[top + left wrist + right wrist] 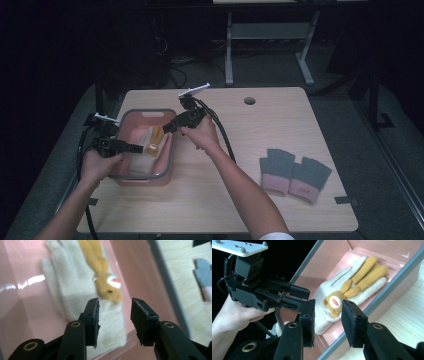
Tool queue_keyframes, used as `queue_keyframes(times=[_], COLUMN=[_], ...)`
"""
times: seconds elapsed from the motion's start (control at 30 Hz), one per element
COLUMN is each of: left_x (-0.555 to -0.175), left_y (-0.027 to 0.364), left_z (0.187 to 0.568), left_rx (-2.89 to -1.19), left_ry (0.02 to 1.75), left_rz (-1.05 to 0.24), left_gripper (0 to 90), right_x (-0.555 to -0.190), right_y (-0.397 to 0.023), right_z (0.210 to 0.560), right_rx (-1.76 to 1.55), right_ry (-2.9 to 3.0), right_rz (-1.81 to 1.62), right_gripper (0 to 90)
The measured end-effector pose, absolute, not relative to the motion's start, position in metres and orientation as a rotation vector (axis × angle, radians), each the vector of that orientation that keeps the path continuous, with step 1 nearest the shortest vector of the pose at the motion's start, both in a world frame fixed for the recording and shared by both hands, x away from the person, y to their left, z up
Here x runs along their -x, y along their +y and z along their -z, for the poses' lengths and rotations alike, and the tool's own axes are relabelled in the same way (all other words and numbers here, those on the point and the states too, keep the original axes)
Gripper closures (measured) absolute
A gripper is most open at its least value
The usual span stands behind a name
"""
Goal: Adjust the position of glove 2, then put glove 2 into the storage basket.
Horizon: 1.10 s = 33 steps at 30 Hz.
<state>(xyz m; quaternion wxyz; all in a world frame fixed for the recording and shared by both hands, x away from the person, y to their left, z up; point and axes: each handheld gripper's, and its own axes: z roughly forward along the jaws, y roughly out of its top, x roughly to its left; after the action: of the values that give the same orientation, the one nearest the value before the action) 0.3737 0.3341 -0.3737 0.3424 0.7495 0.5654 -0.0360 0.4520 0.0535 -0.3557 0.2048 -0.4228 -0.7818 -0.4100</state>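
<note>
Cream glove (332, 298) with a yellow bear sewn on its back lies flat on the floor of the pink bin (165, 162), which sits at the left part of the tabletop (240, 200). In the right gripper view the glove's long axis runs along the bin's length: fingers toward the far end wall, cuff toward the near end, just beside the left tongs (310, 298). The bear's yellow limbs lie along the glove's fingers, its face toward the cuff. The glove sits closer to the bin wall that faces the middle of the tabletop; bare pink floor lies open on its other side, toward the tabletop's left edge.

Both tongs are parted and hold nothing. In the left gripper view the left tongs (113, 315) hang over the cuff end with the jaws clear of the fabric, the bear's face just beyond the gap. The right tongs (327, 320) hover above the near rim, jaws apart, the bear's face showing between them from farther off. In the high view the left tongs (142, 147) reach in over the bin's left wall and the right tongs (167, 127) over its right wall, tips near each other.

To the right the tabletop is bare wood as far as a grey and pink pair of gloves (294, 175), well apart from the bin
</note>
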Motion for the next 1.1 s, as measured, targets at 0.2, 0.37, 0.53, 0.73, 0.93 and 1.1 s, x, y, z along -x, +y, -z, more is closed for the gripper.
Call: queue_keyframes(times=[0.2,0.37,0.53,0.73,0.93,1.1], left_x=[-0.370,-0.370,-0.371,-0.370,-0.371,-0.371], left_y=[0.333,0.332,0.332,0.324,0.316,0.307], left_z=[0.366,0.364,0.363,0.357,0.353,0.350], left_rx=[-1.914,-1.903,-1.899,-1.895,-1.902,-1.902], left_ry=[1.428,1.412,1.396,1.373,1.348,1.328], left_rz=[0.077,0.075,0.081,0.068,0.069,0.077], left_gripper=[53.9,52.2,51.3,49.5,48.9,47.7], right_x=[-0.450,-0.452,-0.454,-0.453,-0.449,-0.447], right_y=[0.044,0.036,0.031,0.023,0.012,-0.002], right_z=[0.349,0.348,0.349,0.345,0.341,0.340], right_rx=[1.184,1.197,1.204,1.208,1.223,1.242], right_ry=[-2.177,-2.175,-2.177,-2.177,-2.166,-2.153], right_rz=[1.174,1.189,1.184,1.195,1.215,1.240], right_gripper=[60.0,58.4,57.4,56.7,56.4,55.6])
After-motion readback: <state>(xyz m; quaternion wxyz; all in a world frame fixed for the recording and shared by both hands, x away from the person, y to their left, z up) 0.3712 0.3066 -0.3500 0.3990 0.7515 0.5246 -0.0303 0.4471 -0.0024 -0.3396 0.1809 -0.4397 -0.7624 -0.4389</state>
